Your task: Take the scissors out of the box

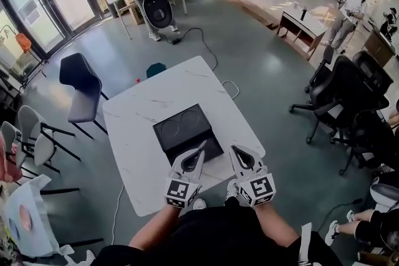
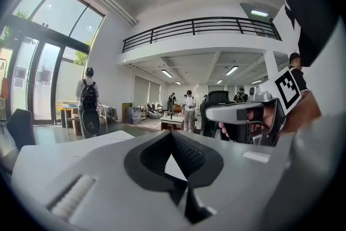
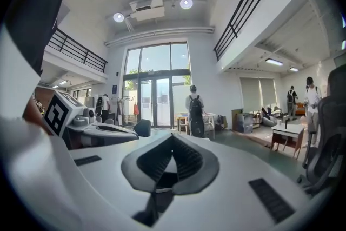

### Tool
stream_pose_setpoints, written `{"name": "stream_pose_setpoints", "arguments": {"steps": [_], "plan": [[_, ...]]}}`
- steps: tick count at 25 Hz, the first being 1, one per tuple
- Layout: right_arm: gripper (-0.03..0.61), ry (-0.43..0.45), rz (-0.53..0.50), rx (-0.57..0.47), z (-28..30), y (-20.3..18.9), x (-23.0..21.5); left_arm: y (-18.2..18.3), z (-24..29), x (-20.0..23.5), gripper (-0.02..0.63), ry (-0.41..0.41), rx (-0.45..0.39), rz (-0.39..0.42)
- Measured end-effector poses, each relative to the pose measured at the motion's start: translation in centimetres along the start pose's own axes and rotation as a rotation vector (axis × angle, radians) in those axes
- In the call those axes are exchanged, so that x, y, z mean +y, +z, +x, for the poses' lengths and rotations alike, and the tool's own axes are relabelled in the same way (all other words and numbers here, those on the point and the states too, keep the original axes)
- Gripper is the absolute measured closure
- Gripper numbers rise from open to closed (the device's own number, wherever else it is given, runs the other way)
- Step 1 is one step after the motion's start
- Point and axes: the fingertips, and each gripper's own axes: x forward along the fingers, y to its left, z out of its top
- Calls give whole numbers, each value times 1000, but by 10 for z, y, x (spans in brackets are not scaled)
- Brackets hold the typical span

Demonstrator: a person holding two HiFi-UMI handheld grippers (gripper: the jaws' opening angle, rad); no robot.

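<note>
- The scissors I cannot make out. The box (image 1: 181,128) shows only as a flat dark rectangle with two faint ring shapes on its top, too dim for me to tell whether they are the handles.
- That box lies near the middle of the table (image 1: 137,140), just ahead of both my tools. In the head view the tip of my left gripper (image 1: 201,148) overlaps the box's near edge, but I cannot tell whether it touches.
- In both gripper views my own grey tool bodies fill the lower half and block the table and box completely.
- My forearms are cut off by the bottom of the head view.
- My left gripper (image 2: 172,136) has its jaws pressed together, tip to tip, with nothing in them.
- My right gripper (image 3: 172,138) also has its jaws meeting at the tip, and it is empty. In the head view it sits beside the left one, just off the box's near right corner (image 1: 235,150).
- The jaw shells are smooth, matt grey plastic, tapering to a point. The pads (image 2: 186,153) inside are black and finely ribbed.
- The table top is white and square-cornered, with thin grey veins like marble.
- Each tool carries a marker cube (image 1: 257,189) printed with black-and-white squares.
</note>
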Motion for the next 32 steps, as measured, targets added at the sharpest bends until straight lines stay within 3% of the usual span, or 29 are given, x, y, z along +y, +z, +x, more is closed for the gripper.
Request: {"name": "stream_pose_setpoints", "arguments": {"steps": [13, 20, 26, 32], "plan": [[571, 243, 30, -3, 61, -5, -52, -12, 40, 29, 604, 260, 67, -45], [572, 292, 41, -2, 72, -11, -90, -4, 63, 13, 604, 309, 80, -21], [571, 359, 57, 16, 82, -17, -85, -16, 59, 19, 604, 369, 125, -66], [571, 371, 54, 13, 96, -18, -81, -23, 63, 32, 604, 375, 132, -65]]}}
